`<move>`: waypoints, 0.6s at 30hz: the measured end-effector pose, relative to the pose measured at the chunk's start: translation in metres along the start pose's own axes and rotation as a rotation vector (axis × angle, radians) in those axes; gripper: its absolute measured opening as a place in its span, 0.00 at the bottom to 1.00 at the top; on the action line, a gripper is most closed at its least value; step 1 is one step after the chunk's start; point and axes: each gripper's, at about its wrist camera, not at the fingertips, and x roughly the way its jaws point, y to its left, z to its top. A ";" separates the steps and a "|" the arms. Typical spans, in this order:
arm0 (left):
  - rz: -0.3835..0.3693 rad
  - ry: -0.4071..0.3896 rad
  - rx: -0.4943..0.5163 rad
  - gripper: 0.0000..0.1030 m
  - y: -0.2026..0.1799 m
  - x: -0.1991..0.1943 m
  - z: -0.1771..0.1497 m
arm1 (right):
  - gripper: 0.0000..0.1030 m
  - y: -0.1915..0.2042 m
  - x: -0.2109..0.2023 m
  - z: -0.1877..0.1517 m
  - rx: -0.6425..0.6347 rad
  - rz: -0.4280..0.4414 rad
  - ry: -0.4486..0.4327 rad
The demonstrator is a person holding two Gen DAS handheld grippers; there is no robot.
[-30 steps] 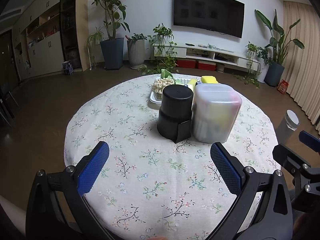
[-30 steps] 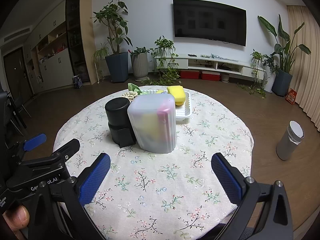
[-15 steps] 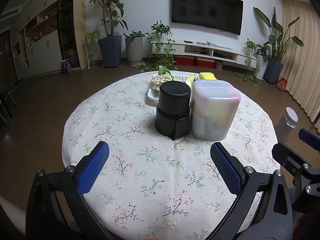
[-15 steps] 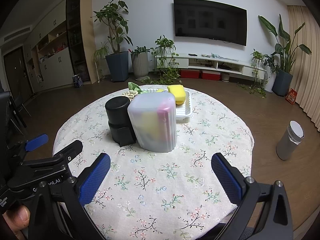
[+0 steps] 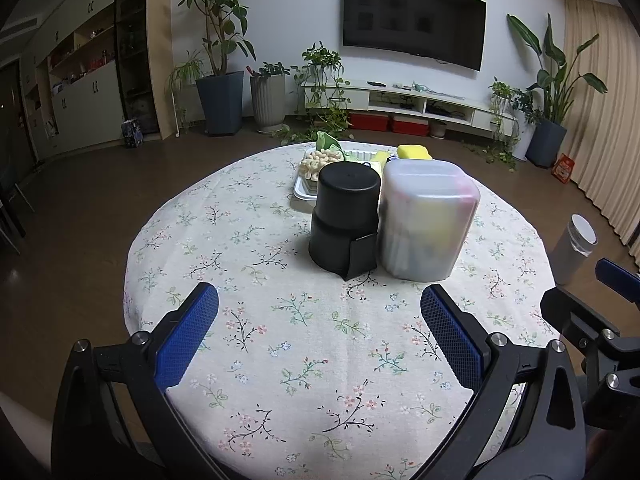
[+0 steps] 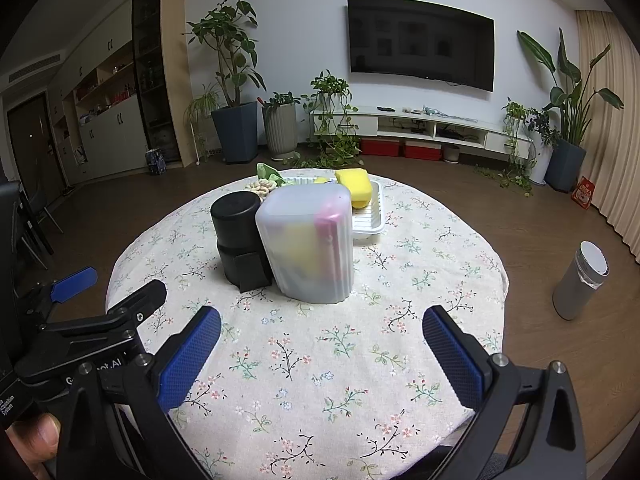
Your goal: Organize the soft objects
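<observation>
Canister (image 5: 346, 220) left of, touching, bin (image 5: 426, 220); tray (image 6: 368, 216) behind.

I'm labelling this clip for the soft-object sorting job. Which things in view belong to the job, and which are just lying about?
Belong to the job:
yellow sponge
green soft item
beige knobbly item
white tray
frosted container
left tongs, open
right tongs, open

Just lying about:
black cylinder, possibly
grey flask on the floor
potted plants
television

Left tool (image 6: 72, 292) body: partial "G…ot.AI", "System".
</observation>
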 end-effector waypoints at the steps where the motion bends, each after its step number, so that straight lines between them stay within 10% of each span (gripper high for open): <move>1: -0.001 0.000 0.001 1.00 0.000 0.000 0.000 | 1.00 0.000 0.000 0.000 0.000 -0.001 0.000; 18: 0.016 -0.014 -0.003 1.00 0.003 -0.005 0.001 | 1.00 -0.002 0.002 -0.003 0.001 -0.005 0.002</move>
